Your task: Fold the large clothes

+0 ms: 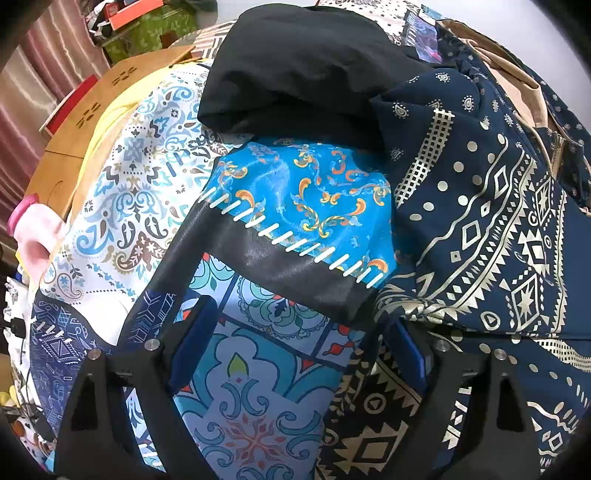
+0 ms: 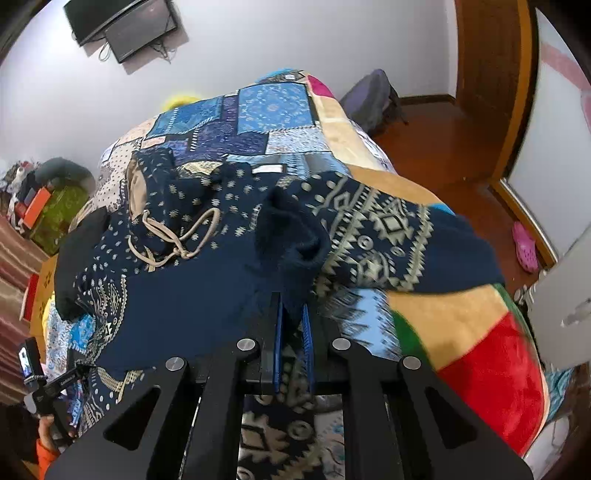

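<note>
right wrist view: the right tongs [image 2: 293,325] are clenched on a fold of the navy hoodie [image 2: 192,280], the blue pads pressed close with dark cloth pinched between them. the hoodie, navy with a pale geometric print, lies spread on the bed, on top of the patchwork bedspread [image 2: 273,122]. its beige drawstring [image 2: 177,240] is looped and knotted on the cloth beyond the tongs, and a sleeve with a plain navy cuff [image 2: 472,254] reaches toward the red and green edge of the bedspread. a black garment [image 2: 79,251] lies touching the hoodie on the far side from that sleeve. a black screen [image 2: 125,26] hangs on the white wall beyond the bed.

left wrist view: the left tongs [image 1: 295,347] are released, fingers set wide apart over the bedspread [image 1: 258,387], with the hoodie's printed hem [image 1: 369,424] just beside one blue pad. the hoodie [image 1: 480,229] fills the side of this view next to that pad. the black garment [image 1: 295,70] lies past the tongs, touching the hoodie.
</note>
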Demonstrator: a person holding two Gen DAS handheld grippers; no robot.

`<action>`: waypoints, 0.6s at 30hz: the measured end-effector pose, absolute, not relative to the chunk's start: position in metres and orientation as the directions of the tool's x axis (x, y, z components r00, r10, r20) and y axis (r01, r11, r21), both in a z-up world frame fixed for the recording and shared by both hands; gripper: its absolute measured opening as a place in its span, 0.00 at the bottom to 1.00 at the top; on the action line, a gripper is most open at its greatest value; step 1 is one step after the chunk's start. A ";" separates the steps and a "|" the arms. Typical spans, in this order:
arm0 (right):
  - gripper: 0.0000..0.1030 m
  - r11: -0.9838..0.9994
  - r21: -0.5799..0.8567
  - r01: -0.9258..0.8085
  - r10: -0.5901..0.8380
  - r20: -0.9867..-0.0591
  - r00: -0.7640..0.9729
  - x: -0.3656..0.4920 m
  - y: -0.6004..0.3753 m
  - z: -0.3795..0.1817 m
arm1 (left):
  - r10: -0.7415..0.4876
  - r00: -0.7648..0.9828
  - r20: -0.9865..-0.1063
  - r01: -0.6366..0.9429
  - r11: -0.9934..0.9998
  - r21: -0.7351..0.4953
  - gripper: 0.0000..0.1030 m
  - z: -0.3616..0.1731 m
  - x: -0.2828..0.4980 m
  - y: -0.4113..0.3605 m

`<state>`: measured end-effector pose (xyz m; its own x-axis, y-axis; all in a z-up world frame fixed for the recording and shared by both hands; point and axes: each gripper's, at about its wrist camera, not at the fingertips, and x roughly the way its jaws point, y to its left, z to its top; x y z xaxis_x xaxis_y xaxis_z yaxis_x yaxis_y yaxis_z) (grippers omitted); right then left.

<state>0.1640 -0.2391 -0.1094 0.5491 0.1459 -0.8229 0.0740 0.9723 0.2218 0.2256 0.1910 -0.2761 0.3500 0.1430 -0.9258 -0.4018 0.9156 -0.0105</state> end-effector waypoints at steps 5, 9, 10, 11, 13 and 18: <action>0.09 0.975 0.205 0.088 0.121 -0.818 0.562 0.154 -0.250 -0.102 | 0.188 0.361 -0.913 -0.382 0.923 0.039 0.86 -0.263 0.222 0.184; 0.09 0.970 0.226 0.089 0.135 -0.806 0.576 0.149 -0.260 -0.090 | 0.174 0.399 -0.900 -0.351 0.936 0.026 0.86 -0.240 0.213 0.180; 0.10 0.968 0.233 0.093 0.137 -0.800 0.584 0.148 -0.264 -0.087 | 0.171 0.415 -0.894 -0.343 0.939 0.021 0.86 -0.232 0.209 0.180; 0.14 0.967 0.237 0.097 0.136 -0.795 0.591 0.147 -0.268 -0.083 | 0.172 0.430 -0.886 -0.338 0.941 0.019 0.86 -0.225 0.206 0.179; 0.23 0.965 0.242 0.103 0.131 -0.783 0.608 0.146 -0.272 -0.077 | 0.175 0.465 -0.868 -0.326 0.945 0.016 0.86 -0.207 0.200 0.174; 0.54 0.958 0.258 0.127 0.110 -0.737 0.668 0.140 -0.288 -0.061 | 0.192 0.562 -0.805 -0.293 0.956 0.023 0.86 -0.162 0.198 0.151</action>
